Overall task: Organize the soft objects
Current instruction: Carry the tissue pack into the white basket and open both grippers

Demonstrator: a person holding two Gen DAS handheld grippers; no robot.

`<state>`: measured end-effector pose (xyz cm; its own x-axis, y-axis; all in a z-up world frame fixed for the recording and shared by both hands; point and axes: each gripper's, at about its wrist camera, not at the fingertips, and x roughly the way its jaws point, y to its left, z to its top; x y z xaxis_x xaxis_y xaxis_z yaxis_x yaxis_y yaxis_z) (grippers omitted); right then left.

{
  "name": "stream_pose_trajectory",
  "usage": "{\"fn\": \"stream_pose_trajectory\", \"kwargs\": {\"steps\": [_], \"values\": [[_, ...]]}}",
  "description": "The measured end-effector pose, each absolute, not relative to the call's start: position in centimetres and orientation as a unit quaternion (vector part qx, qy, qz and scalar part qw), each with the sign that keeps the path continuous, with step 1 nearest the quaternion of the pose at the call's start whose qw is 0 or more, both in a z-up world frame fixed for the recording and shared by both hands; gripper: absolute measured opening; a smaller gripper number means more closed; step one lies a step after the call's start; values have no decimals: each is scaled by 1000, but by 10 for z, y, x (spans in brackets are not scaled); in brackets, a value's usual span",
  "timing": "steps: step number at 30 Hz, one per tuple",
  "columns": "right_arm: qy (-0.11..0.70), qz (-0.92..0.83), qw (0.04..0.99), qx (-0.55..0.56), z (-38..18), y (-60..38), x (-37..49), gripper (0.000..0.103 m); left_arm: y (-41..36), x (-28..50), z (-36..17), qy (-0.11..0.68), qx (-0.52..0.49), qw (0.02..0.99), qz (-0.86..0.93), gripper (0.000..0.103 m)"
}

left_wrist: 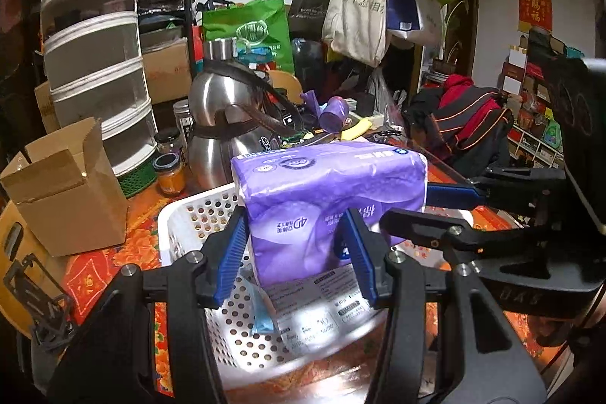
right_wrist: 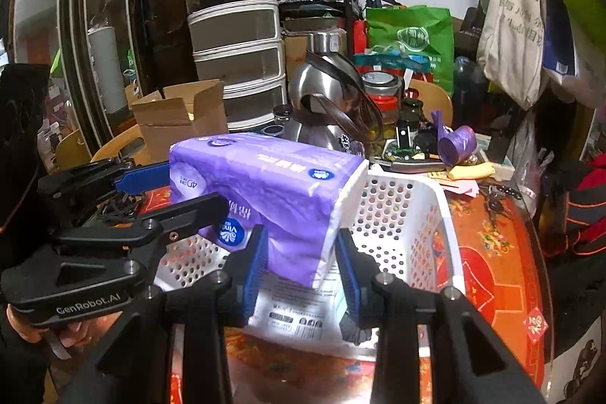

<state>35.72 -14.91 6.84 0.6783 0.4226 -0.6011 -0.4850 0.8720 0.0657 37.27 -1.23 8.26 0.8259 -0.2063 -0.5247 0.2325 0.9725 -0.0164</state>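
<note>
My left gripper (left_wrist: 297,252) is clamped on one end of the purple tissue pack (left_wrist: 329,199), its blue pads pressing into the soft wrap, and my right gripper (right_wrist: 301,264) grips the opposite end the same way, so I carry the pack between the two hands. It hangs above the white perforated basket (left_wrist: 189,214), tilted, with its lower end dipping below the rim and another printed pack (left_wrist: 318,313) lying on the basket floor beneath it. To do this step well, I judge I should keep both squeezes even, level the pack so it clears the walls, and lower both ends together, letting go only once it rests on something. The wrap looks slippery and yielding, so a skewed pull could twist it loose. Room is tight on the far side: the steel kettle (left_wrist: 227,124) stands just behind the basket, and the cardboard box (left_wrist: 68,188) sits to its left. The near side over the red patterned tablecloth (right_wrist: 492,252) gives me more open space to draw back.
</note>
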Motion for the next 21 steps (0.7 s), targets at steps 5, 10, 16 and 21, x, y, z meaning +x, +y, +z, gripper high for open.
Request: {"fn": "stream_pose_trajectory", "kwargs": {"steps": [5,10,16,21], "values": [[325,246,912,-43,55,-151,376,36,-14,402,68,292,15,950,-113,49],[337,244,909,-37,41,-152,391,36,-15,419,52,313,13,944,-107,49],[356,241,900,-72,20,-142,392,38,-12,430,30,349,2,931,-109,61],[379,237,891,-85,12,-138,387,51,-2,421,28,347,-10,932,-109,68]]}}
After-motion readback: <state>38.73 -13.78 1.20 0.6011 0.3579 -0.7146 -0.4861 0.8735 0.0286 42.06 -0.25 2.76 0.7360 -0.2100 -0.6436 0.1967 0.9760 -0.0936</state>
